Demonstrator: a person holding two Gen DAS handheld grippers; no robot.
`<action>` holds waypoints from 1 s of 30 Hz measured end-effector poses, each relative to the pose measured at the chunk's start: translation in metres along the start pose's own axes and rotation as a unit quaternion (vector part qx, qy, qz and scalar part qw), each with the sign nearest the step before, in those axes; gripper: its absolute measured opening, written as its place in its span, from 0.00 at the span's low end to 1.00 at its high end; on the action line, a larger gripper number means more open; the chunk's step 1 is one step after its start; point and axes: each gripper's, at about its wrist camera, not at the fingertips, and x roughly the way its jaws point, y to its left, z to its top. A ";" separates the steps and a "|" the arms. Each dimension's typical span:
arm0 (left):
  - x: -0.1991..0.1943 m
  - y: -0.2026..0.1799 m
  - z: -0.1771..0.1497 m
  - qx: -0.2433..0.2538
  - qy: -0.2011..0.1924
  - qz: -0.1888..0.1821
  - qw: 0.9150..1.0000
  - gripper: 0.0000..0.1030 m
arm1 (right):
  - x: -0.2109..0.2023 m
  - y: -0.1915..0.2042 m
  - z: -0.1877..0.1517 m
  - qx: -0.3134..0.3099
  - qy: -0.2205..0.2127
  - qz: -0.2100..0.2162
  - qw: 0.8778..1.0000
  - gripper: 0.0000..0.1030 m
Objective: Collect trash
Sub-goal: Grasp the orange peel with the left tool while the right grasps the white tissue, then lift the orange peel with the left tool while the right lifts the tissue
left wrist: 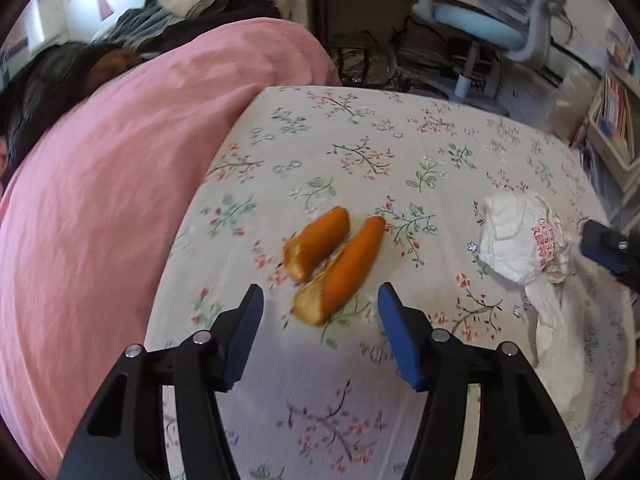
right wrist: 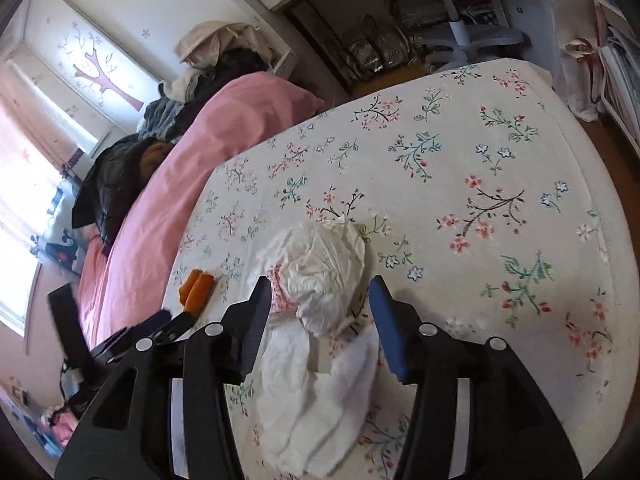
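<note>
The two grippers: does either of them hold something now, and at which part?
Nothing is held. The left gripper is open before the orange peel pieces; the right gripper is open around the crumpled white bag, not closed on it.

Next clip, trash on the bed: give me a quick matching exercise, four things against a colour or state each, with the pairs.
Column one:
1. orange peel pieces
2. crumpled plastic bag
3. duvet
4. left gripper

Column two:
A. pink, bunched along the bed's far side
B. open, jaws either side of the nearer peel piece, not touching it
C. orange outside, pale inside, lying side by side
D. white with a red print, between the right gripper's open jaws

Pairs: 1-C, 2-D, 3-A, 4-B
</note>
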 end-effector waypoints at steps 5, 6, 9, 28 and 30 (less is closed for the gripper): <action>0.014 -0.004 0.003 0.012 0.009 -0.006 1.000 0.35 | -0.012 0.007 -0.007 -0.057 0.025 -0.037 0.997 0.51; 0.013 -0.006 0.004 0.017 0.011 -0.011 1.000 0.28 | -0.012 0.009 -0.011 -0.068 0.031 -0.044 0.996 0.51; 0.009 -0.007 0.002 0.017 0.021 -0.029 0.999 0.23 | -0.005 0.012 -0.024 -0.097 0.069 -0.051 0.992 0.51; -0.047 0.027 -0.067 -0.060 0.089 -0.187 0.977 0.22 | -0.032 0.053 -0.077 -0.134 0.061 0.005 0.989 0.42; -0.041 0.026 -0.068 -0.059 0.101 -0.179 0.977 0.22 | -0.026 0.055 -0.077 -0.137 0.054 -0.017 0.989 0.57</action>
